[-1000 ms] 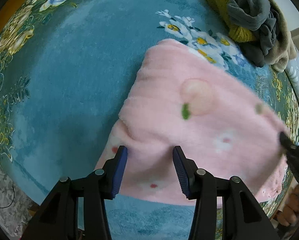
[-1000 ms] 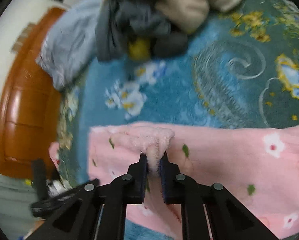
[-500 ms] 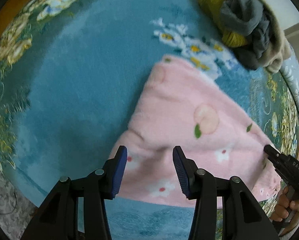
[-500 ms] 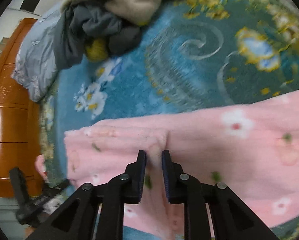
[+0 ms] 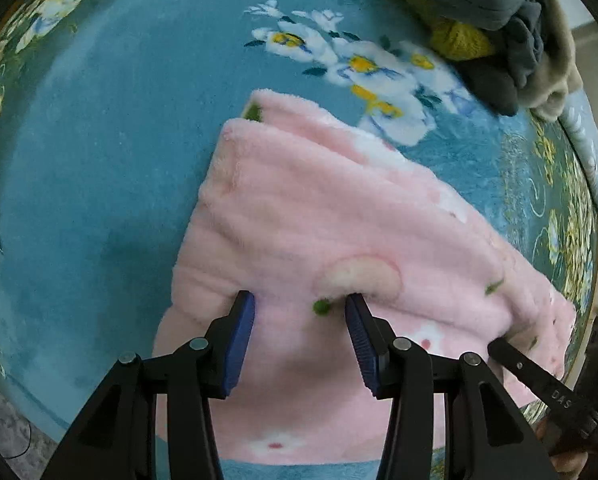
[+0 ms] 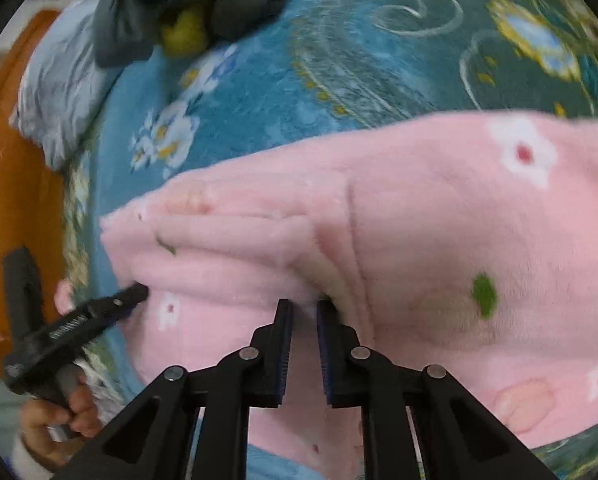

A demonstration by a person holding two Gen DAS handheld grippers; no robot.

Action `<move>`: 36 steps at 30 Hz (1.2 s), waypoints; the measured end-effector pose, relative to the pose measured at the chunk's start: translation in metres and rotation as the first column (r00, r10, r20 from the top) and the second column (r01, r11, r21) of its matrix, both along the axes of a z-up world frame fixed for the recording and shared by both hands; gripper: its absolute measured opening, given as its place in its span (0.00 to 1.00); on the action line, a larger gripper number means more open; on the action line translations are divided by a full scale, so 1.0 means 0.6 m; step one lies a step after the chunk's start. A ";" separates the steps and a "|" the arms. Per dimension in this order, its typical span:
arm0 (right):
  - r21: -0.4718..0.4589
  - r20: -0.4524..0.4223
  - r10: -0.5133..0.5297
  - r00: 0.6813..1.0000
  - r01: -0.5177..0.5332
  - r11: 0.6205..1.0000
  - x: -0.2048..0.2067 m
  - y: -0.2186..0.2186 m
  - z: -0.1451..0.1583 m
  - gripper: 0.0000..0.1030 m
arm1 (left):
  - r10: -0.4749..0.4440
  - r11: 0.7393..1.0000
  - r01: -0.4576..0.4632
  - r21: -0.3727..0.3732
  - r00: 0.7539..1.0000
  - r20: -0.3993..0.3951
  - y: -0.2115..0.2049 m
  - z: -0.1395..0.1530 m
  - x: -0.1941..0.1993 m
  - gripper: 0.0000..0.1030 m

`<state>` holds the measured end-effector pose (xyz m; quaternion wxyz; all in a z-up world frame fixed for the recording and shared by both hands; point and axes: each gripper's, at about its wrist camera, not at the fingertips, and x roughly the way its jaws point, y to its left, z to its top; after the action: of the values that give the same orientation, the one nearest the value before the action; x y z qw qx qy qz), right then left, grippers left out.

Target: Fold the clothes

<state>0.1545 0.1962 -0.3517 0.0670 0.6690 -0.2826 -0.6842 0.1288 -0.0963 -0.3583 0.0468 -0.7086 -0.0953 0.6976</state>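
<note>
From the left wrist, the pink fleece garment [image 5: 339, 240] lies on the blue flowered blanket [image 5: 99, 160], folded over on itself, its long axis running from the upper-left corner down toward the lower right. The left gripper [image 5: 299, 336] stands half open over the near edge, and the fabric fills the gap between its blue pads [image 5: 239, 340]; whether they press on it I cannot tell. At the right end, the right gripper [image 5: 511, 348] reaches into the cloth. A heap of grey, yellow and beige clothes [image 5: 491, 20] sits well apart at the top.

From the right wrist, the right gripper [image 6: 304, 312] is narrow, its jaws closing on a raised ridge of the pink fleece pinched between them. The garment spreads ahead and to the right. The left gripper [image 6: 135, 294] touches the same near edge at the left. Both hands sit at opposite ends of that edge, so the next fold likely carries it forward, away from the fingers, across the long axis.
</note>
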 end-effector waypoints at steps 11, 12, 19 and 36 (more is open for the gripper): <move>0.035 -0.073 -0.303 0.950 0.306 0.951 0.138 0.252 0.110 0.43 | 0.080 0.994 -0.090 -0.066 0.986 -0.144 -0.015 0.111 0.074 0.47; 0.044 -0.074 -0.366 0.928 0.369 0.928 0.165 0.293 0.113 0.45 | 0.105 0.991 -0.117 -0.068 0.983 -0.149 -0.021 0.118 0.080 0.47; -0.017 -0.018 -0.787 0.617 0.787 0.617 0.347 0.510 0.071 0.57 | 0.230 0.973 -0.232 0.002 0.964 -0.135 -0.016 0.150 0.100 0.47; -0.185 0.053 -0.837 0.544 0.829 0.527 0.330 0.519 -0.023 0.35 | 0.126 0.992 -0.121 0.042 0.981 -0.145 0.066 0.226 0.101 0.48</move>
<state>0.3526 0.5078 -0.3656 -0.1987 0.4286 -0.6291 -0.6173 0.1895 -0.0565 -0.2228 0.0219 -0.6469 -0.1468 0.7480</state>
